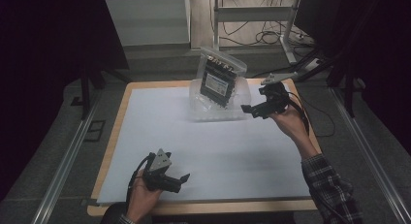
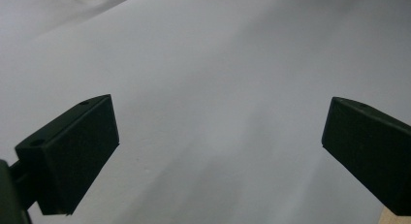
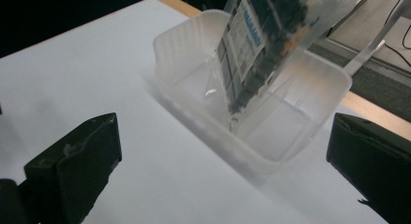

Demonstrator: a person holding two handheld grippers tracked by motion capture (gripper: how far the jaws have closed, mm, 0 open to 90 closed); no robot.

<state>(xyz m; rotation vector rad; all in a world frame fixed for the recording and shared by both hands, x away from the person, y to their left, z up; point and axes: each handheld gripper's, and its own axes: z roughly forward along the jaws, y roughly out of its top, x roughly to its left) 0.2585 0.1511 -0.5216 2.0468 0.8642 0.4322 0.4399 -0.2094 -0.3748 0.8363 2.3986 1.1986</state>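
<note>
A clear plastic container (image 1: 213, 115) stands at the back centre of the white sheet (image 1: 213, 151). A clear zip bag (image 1: 220, 76) with a dark labelled item inside leans upright in it, its top sticking out above the rim. My right gripper (image 1: 253, 104) is just right of the container, open and holding nothing. In the right gripper view its jaws (image 3: 223, 132) stand wide apart, facing the container (image 3: 194, 44) and the bag (image 3: 261, 44), a short way off. My left gripper (image 1: 180, 181) rests near the front left, open (image 2: 218, 120) over bare sheet.
The wooden table edge (image 1: 208, 207) frames the sheet. Metal floor rails (image 1: 68, 161) run along both sides, with dark curtains beyond. Cables (image 1: 266, 37) and a desk frame lie on the floor behind the table.
</note>
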